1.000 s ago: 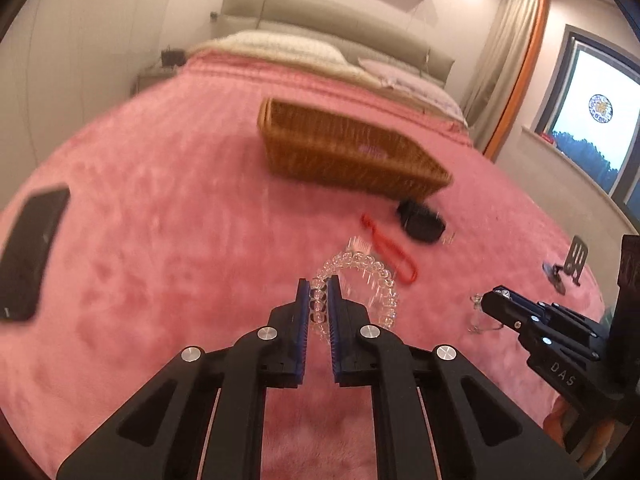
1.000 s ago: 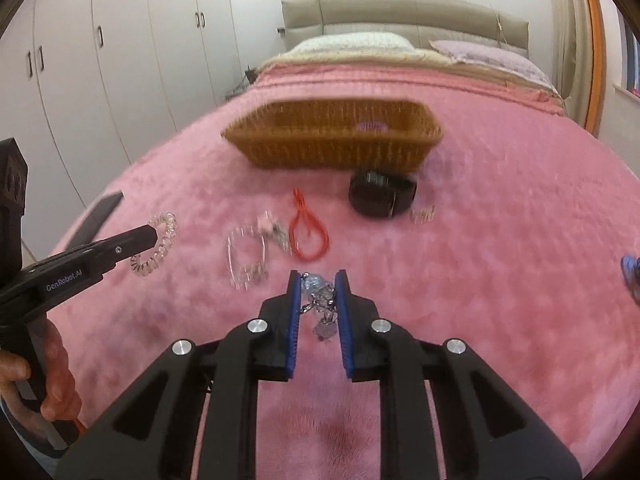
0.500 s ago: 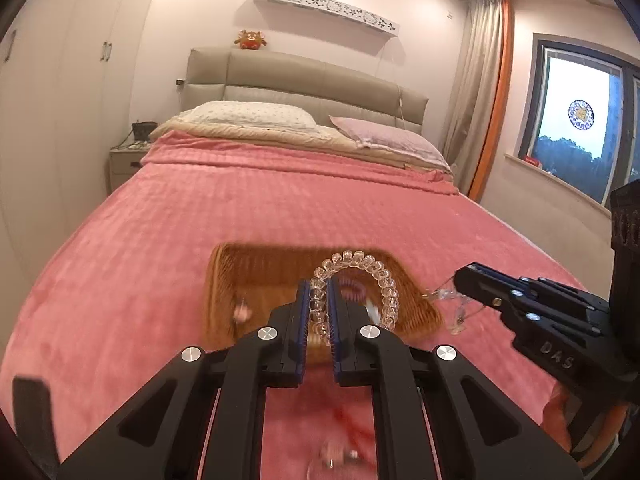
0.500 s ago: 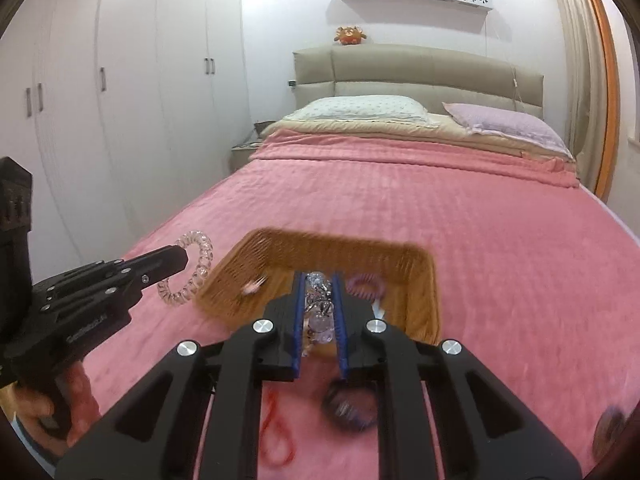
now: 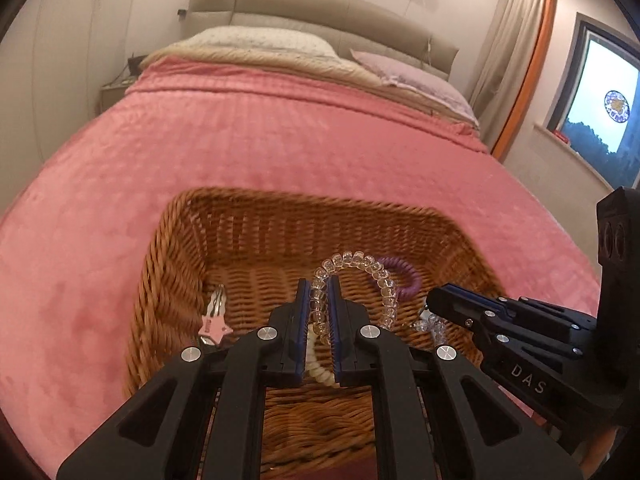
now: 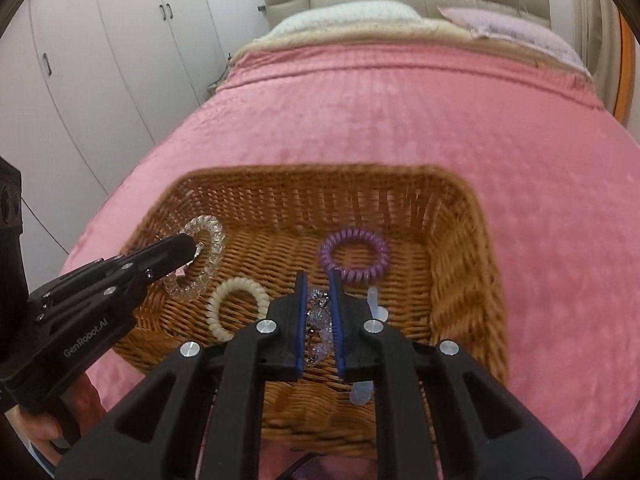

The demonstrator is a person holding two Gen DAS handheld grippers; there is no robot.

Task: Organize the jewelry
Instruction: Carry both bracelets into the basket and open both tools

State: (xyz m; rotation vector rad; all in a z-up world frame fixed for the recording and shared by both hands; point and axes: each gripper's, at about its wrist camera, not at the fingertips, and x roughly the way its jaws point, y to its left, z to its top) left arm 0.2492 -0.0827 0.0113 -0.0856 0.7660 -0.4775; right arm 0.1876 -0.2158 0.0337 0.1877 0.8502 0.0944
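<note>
Both grippers moved from blanket to over basket within last second. Left gripper clamps clear coil bracelet above floor. Right gripper pinches crystal piece. Likely next: release.

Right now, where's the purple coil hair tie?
In the right wrist view, the purple coil hair tie lies on the floor of the wicker basket, right of the cream coil tie, just beyond the right gripper.

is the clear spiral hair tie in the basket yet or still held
Held: the left gripper is shut on the clear spiral hair tie, hanging above the wicker basket floor.
</note>
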